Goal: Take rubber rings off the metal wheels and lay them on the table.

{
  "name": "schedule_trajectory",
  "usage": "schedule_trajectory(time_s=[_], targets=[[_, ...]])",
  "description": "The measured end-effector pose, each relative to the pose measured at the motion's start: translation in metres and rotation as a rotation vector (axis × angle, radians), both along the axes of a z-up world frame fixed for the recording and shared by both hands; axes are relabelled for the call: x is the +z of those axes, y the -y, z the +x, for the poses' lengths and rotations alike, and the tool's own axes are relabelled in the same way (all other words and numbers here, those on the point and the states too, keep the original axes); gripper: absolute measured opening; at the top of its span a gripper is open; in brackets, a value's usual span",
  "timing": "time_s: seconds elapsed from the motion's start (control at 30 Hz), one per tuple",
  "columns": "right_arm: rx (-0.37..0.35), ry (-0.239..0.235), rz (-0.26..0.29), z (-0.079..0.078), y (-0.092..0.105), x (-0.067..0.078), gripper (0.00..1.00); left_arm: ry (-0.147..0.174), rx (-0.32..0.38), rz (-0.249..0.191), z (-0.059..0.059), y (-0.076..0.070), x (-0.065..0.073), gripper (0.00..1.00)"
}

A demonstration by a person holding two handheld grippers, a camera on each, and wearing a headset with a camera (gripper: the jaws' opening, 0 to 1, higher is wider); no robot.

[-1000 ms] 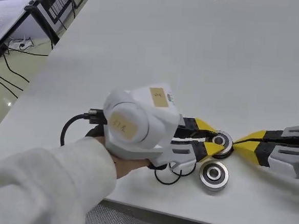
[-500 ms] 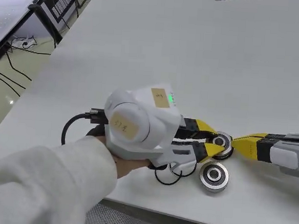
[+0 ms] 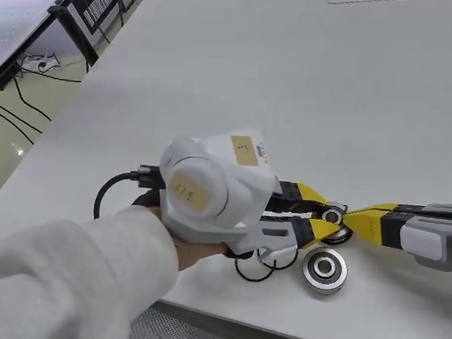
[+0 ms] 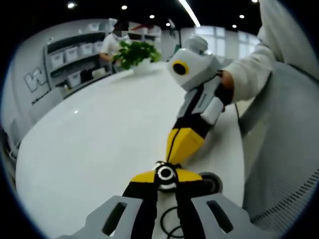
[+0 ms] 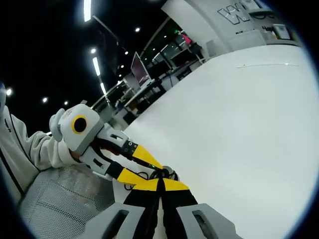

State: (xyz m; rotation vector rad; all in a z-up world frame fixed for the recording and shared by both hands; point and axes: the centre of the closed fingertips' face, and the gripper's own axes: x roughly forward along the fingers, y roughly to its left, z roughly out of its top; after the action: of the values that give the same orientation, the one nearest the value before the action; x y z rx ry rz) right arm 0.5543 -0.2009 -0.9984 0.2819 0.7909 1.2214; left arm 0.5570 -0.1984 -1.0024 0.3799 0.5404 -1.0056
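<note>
One shiny round metal wheel (image 3: 325, 269), smooth white table (image 3: 294, 81)

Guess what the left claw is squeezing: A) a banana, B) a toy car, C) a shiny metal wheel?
C: in the left gripper view, the left claw grips a metal wheel between its yellow tips.

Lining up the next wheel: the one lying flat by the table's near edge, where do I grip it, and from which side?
Probably across its outer rim, from above, jaws straddling the free wheel. It lies flat, hub up, so its sides are exposed; loose rubber rings lie beside it, so avoid sweeping in there.
</note>
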Motion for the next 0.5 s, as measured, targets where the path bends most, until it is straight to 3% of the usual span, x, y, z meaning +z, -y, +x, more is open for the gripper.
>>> schedule_trajectory(time_s=[0.27, 0.3, 0.33, 0.37, 0.43, 0.5], targets=[[0.018, 0.021, 0.016, -0.003, -0.005, 0.004, 0.0, 0.003, -0.004, -0.008, 0.0, -0.001, 0.0, 0.14], [0.022, 0.019, 0.034, -0.004, -0.006, 0.007, 0.0, 0.003, -0.004, -0.008, 0.0, -0.001, 0.0, 0.14], [0.061, 0.005, 0.105, -0.011, -0.014, 0.019, 0.0, 0.005, -0.006, -0.006, 0.0, -0.001, 0.0, 0.14], [0.038, 0.01, 0.078, -0.008, -0.014, 0.018, 0.0, 0.016, -0.014, 0.003, 0.0, 0.0, 0.0, 0.14], [0.061, 0.099, 0.03, -0.006, -0.014, 0.012, 0.0, 0.023, -0.02, 0.009, 0.0, 0.0, 0.0, 0.14], [0.05, 0.067, 0.048, -0.007, -0.014, 0.014, 0.0, 0.02, -0.016, 0.004, 0.0, 0.0, 0.001, 0.14]])
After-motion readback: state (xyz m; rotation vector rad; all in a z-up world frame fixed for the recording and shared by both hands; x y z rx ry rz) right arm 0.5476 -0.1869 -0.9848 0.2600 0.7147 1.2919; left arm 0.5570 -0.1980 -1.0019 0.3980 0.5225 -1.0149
